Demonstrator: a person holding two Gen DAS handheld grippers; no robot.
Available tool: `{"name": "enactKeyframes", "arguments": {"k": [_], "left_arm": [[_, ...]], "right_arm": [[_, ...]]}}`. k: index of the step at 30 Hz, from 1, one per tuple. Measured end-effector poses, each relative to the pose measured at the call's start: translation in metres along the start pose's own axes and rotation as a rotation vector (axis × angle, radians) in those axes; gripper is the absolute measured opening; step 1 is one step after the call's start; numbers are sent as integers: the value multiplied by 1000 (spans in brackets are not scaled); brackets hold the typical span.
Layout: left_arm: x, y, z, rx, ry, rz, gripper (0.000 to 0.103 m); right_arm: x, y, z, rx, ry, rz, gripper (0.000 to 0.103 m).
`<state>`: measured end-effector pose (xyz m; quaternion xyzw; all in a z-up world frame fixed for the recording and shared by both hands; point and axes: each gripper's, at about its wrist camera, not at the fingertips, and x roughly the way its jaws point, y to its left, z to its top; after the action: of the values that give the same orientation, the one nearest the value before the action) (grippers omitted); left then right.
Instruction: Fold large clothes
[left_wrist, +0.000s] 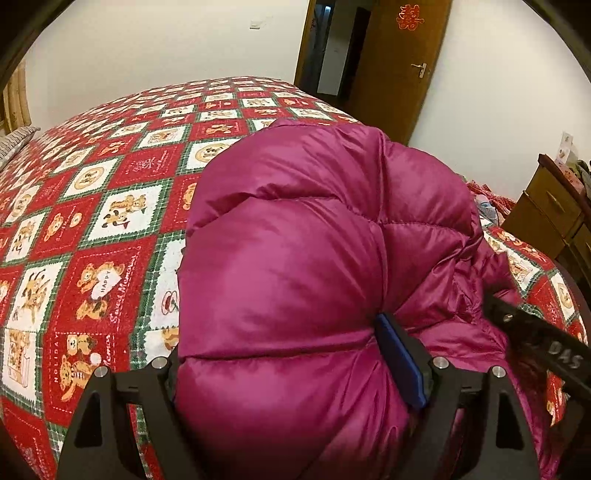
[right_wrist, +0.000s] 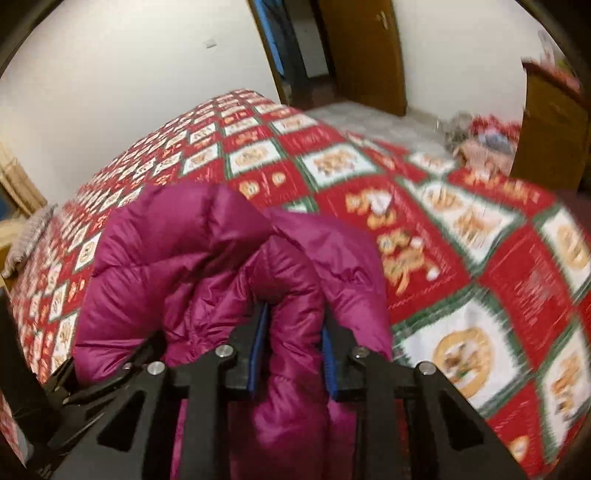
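A magenta quilted down jacket (left_wrist: 314, 258) is bunched up over the red patchwork bed cover (left_wrist: 92, 221). My left gripper (left_wrist: 288, 354) is shut on a thick puffy fold of it; the blue pad of one finger (left_wrist: 400, 358) presses into the fabric, the other finger is hidden behind the jacket. In the right wrist view the jacket (right_wrist: 207, 258) hangs up off the bed. My right gripper (right_wrist: 293, 332) is shut on a narrower fold, blue pads on both sides. The right gripper's black body shows at the right edge of the left wrist view (left_wrist: 535, 339).
The bed cover (right_wrist: 461, 258) with teddy-bear squares fills most of both views. A wooden door (left_wrist: 399, 66) and doorway stand beyond the bed. A wooden dresser (left_wrist: 554, 210) is at the right. A pillow (left_wrist: 14, 142) lies at the far left.
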<state>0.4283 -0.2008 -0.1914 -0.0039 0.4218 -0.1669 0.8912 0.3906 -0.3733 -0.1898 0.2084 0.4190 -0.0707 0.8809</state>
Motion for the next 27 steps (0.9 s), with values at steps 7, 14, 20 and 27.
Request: {"name": "enactKeyframes", "arguments": {"k": [7,14,20,27], "left_arm": [[2,6,4,-28,32,-18,85],[-1,3,4,-1,43,-11,85],[-17,18,25,-34,22,-40,85],[-11,20,65,-8,-76,54,85]], "right_arm": [[19,22,-6,-124,-50,-94,31],[19,17,-7,-115,-52,-73,32],[19,16,-8,-118,-53,-63,32],[19,14,-7,-114,-54,-54,32]]}}
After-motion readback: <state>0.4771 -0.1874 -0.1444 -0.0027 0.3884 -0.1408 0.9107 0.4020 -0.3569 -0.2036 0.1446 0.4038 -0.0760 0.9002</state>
